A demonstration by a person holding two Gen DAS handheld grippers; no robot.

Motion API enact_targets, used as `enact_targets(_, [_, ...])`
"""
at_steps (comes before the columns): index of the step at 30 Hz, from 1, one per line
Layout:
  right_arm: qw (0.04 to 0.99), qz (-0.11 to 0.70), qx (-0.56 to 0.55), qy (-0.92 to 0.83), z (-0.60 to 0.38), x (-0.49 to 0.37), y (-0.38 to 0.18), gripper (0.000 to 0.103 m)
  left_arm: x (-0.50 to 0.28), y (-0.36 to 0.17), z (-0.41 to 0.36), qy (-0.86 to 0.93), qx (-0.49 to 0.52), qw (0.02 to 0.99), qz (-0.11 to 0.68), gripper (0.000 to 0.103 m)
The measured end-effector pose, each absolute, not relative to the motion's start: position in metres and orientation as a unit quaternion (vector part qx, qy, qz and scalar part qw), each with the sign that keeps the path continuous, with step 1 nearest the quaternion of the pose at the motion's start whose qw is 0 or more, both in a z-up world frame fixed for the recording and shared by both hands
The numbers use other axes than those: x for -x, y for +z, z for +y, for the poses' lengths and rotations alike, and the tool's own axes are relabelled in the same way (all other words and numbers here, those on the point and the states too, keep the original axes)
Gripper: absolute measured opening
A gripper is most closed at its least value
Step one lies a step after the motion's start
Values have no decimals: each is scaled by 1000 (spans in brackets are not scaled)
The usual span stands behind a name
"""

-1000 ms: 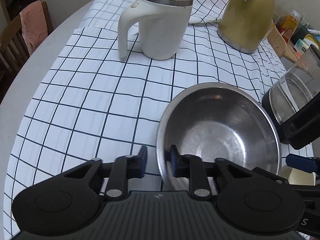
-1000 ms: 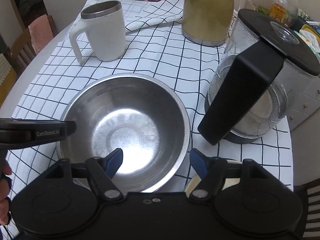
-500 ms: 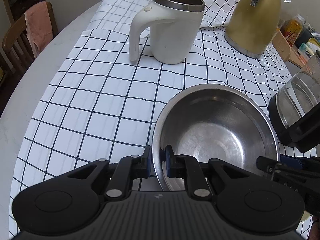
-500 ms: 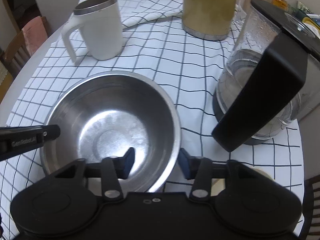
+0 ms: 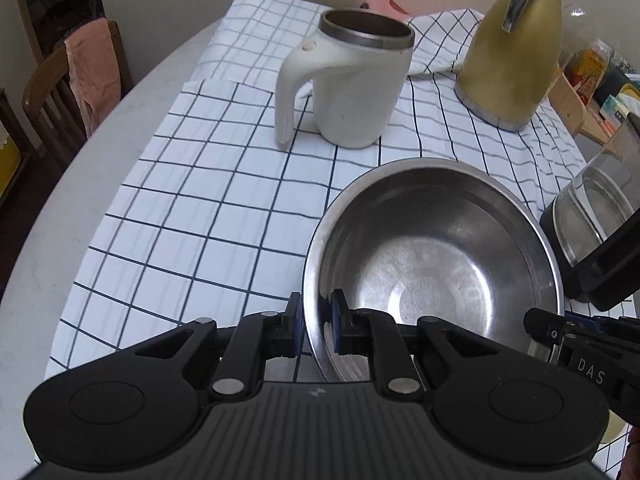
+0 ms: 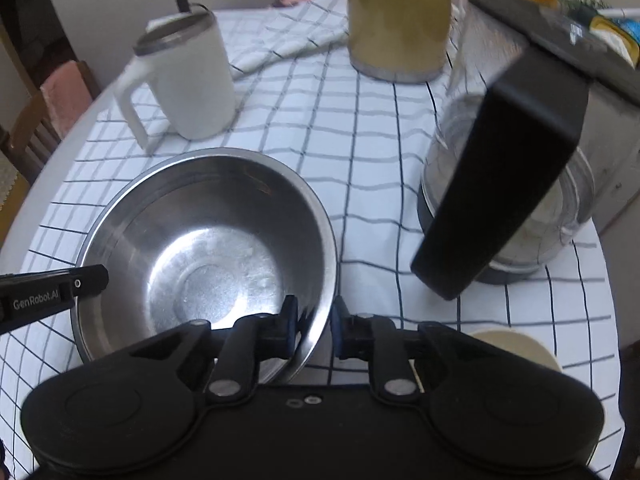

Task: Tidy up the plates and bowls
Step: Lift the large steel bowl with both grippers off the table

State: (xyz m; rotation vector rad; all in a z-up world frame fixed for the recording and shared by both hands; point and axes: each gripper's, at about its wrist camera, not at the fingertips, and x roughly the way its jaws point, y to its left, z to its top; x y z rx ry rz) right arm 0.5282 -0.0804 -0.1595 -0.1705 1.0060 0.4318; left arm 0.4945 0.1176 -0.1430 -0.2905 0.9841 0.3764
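A steel bowl (image 5: 432, 268) stands on the checked cloth; it also shows in the right wrist view (image 6: 208, 252). My left gripper (image 5: 316, 318) is shut on the bowl's left rim, one finger inside and one outside. My right gripper (image 6: 314, 326) is shut on the bowl's right rim in the same way. The right gripper's tip (image 5: 560, 330) shows at the bowl's far side in the left wrist view. A cream dish (image 6: 516, 350) lies partly hidden behind my right gripper.
A white mug (image 5: 352, 84) and a gold kettle (image 5: 512, 60) stand behind the bowl. A glass kettle with a black handle (image 6: 504, 184) stands close on the right. A wooden chair (image 5: 60, 92) is beyond the table's left edge (image 5: 60, 200).
Both grippers have closed on the bowl's rim, the right one from wide open. Both views have shifted, and the right view is blurred by motion.
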Motion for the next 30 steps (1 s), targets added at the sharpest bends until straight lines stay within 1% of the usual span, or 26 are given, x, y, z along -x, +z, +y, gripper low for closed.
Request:
enact_targets(8, [865,438,75,233,-80,-522,-123,16,-479,-97,117,195,136,868,435,13])
enact_targets(15, [865,426,65,258,-96,-504,-83,16,-448,-55,97,203,130,872,426,13])
enact_targets(23, [864,425,69,261,-128,-460,-52,16,-396,-30,59,179,120,878,428,13])
enact_targets(30, [871,425,59,241,-167,-395,-36,16,-334,-14,19,141,95,885,432,13])
